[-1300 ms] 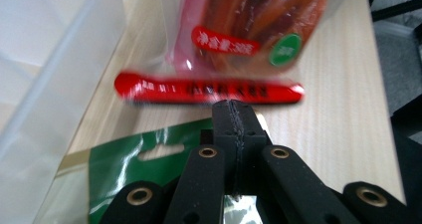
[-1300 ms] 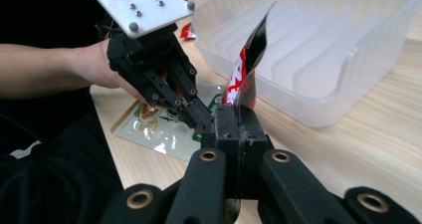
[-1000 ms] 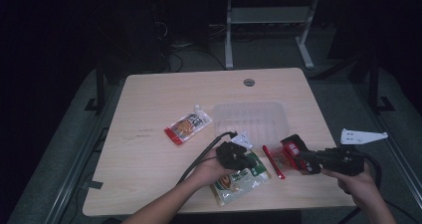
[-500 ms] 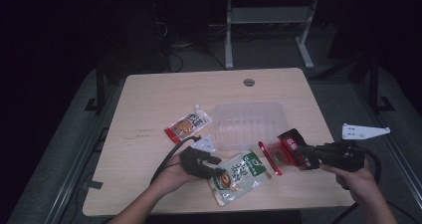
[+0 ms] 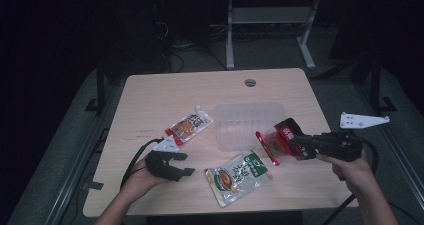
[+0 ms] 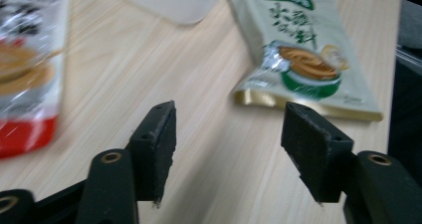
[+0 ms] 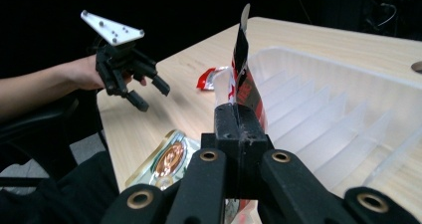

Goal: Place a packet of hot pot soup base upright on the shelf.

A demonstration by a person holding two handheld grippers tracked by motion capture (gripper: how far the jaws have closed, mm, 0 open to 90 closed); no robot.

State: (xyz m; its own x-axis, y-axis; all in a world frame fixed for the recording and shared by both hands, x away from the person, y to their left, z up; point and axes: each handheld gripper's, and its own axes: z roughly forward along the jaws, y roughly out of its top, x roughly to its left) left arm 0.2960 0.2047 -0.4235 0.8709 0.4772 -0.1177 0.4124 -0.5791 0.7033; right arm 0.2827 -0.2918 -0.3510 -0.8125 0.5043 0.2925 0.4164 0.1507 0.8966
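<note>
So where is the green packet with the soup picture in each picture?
High view: green packet lies on the table, bottom middle, below the clear tray.
Left gripper view: top right, beyond the open tongs.
Right gripper view: bottom left, beside the tongs.
Shared landmark: the clear tray.

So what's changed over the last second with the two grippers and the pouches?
The left gripper let go of the green pouch, its jaws having just been opening, and drew away leftward, now empty over the table. The right gripper rose slightly, keeping its grip on the red pouch beside the clear tray. The orange pouch stayed put.
</note>
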